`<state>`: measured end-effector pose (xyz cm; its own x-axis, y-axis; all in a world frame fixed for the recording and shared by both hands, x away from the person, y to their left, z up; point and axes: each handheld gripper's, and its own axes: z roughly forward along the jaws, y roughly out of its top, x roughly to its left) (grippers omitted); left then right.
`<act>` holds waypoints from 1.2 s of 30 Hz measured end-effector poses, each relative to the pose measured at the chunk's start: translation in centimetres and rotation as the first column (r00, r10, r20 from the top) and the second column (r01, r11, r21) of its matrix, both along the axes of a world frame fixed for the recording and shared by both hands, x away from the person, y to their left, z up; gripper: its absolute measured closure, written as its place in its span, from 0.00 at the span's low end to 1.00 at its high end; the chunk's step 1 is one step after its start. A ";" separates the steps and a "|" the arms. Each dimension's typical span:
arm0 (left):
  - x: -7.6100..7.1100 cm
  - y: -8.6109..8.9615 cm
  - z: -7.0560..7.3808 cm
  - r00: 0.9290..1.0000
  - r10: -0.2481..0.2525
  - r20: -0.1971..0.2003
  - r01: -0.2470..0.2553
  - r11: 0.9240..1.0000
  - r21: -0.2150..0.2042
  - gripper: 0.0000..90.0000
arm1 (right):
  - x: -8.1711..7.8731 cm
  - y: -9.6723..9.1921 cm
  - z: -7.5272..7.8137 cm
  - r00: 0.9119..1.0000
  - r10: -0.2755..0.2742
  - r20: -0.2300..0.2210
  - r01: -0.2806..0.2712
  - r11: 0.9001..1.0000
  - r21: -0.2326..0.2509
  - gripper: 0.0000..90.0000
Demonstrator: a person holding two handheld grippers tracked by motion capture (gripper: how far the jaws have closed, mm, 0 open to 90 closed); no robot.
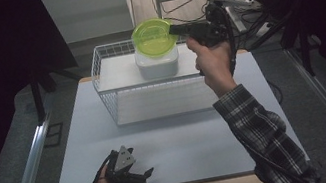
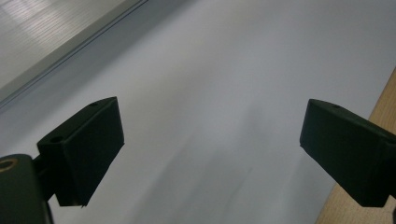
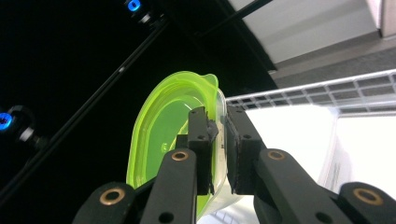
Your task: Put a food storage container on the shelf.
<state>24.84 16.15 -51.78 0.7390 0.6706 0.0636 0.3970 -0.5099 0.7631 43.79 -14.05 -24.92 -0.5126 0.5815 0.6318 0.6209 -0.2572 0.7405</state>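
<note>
Green translucent lid (image 1: 153,38) is held in the air just above the white container (image 1: 157,62), which stands on the top shelf of a white wire rack (image 1: 104,89) at the far side of the table (image 1: 170,146). The right gripper (image 3: 220,133) is clamped on the lid's edge, so that the lid can be carried by its rim, clear of the container's open mouth. The left gripper (image 2: 210,149) is rested near the table's front edge, its jaws apart and empty, kept out of the way.
</note>
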 end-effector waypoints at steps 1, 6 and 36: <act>0.0 0.0 0.0 1.000 -0.001 0.000 0.001 1.000 0.000 0.07 | 0.5 0.1 0.0 1.000 -0.012 -0.016 0.013 1.000 0.008 0.91; 0.0 0.0 0.0 1.000 -0.002 -0.001 0.002 1.000 0.000 0.07 | 2.2 0.9 -0.6 0.996 -0.066 -0.064 0.066 0.998 -0.002 0.91; 0.1 0.0 -0.1 1.000 0.001 -0.001 -0.001 1.000 -0.008 0.07 | -4.3 -2.6 -6.4 0.984 0.071 0.166 -0.016 0.950 -0.311 0.19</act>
<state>24.91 16.17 -51.86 0.7382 0.6721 0.0579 0.3982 -0.5035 0.7668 39.46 -16.70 -31.32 -0.6268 0.7078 0.3259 0.4821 0.0236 0.8758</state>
